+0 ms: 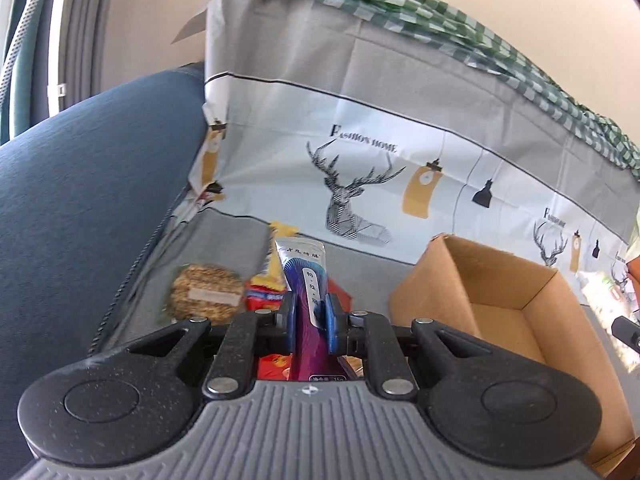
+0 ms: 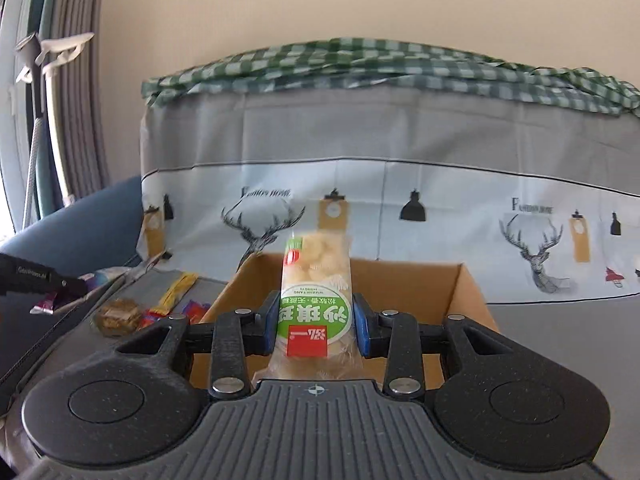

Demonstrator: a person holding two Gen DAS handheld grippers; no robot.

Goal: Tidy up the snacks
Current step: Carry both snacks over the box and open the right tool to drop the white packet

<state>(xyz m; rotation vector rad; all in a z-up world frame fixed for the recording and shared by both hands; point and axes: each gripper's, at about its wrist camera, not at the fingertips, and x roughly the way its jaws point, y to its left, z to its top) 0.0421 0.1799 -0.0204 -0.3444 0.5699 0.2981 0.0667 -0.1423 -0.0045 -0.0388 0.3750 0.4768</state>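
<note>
My left gripper is shut on a slim purple and silver snack packet, held up above the grey cover. Behind it lie a round oat cake in clear wrap, a red and yellow packet and a yellow stick packet. The open cardboard box stands to the right. In the right wrist view my right gripper is shut on a clear bag of pale puffed snack with a green label, held in front of the cardboard box. The left gripper shows at the far left.
A grey cloth with deer prints covers the sofa back, with a green checked cloth on top. A blue armrest rises on the left. Curtains and a window are at the far left.
</note>
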